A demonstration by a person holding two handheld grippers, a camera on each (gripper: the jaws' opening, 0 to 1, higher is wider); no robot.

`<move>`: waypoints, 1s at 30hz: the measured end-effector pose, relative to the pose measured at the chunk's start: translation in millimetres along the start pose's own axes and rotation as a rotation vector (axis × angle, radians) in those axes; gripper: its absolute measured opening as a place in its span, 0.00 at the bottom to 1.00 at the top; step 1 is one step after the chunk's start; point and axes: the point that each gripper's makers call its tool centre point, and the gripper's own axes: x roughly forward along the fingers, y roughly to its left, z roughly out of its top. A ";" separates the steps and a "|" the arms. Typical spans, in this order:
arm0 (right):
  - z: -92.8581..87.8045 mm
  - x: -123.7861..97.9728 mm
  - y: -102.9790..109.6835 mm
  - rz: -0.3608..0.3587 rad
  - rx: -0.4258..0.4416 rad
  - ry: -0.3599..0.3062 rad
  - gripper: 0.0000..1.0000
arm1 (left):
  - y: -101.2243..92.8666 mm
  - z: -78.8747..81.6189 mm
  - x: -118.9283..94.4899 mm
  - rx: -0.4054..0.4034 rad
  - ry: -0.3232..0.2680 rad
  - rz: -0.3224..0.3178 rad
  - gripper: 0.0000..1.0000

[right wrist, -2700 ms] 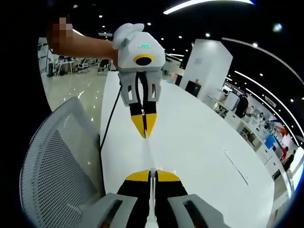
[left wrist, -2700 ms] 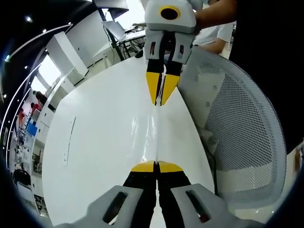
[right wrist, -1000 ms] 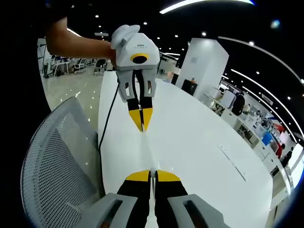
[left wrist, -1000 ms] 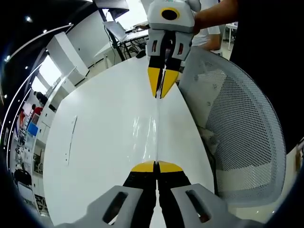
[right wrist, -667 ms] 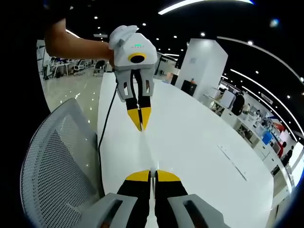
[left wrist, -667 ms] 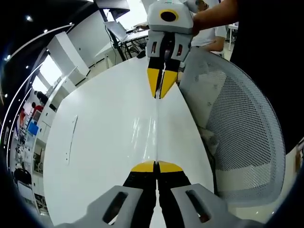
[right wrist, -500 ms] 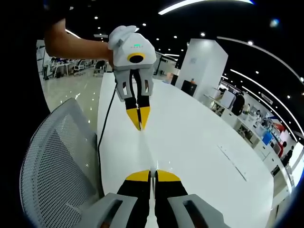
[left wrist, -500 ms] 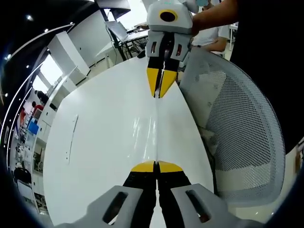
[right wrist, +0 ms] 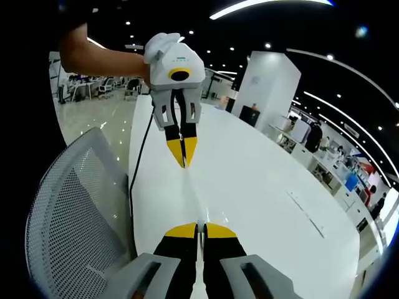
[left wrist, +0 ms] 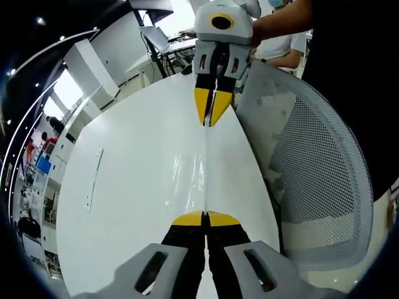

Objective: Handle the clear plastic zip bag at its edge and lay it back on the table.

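Two grippers pinch bag (left wrist: 204,168) taut | laptop (left wrist: 151,38) in left gripper view

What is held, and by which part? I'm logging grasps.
The clear zip bag, stretched between left gripper and right gripper, each shut on opposite edge ends.

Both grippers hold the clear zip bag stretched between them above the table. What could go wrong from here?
The clear zip bag is pinched only at its thin edge by the left gripper and the right gripper; more pull might slip it out or tear it. It hangs near the table edge beside the mesh chair, so a dropped end could slide off.
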 end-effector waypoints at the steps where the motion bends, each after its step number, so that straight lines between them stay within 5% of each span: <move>1: -0.5 -0.2 0.2 -0.001 0.003 0.000 0.00 | -0.4 -0.2 0.1 0.001 0.000 -0.002 0.00; 30: -4.1 -2.6 3.6 0.021 -0.017 0.015 0.00 | -3.1 -5.7 -1.8 -0.008 -0.001 0.003 0.00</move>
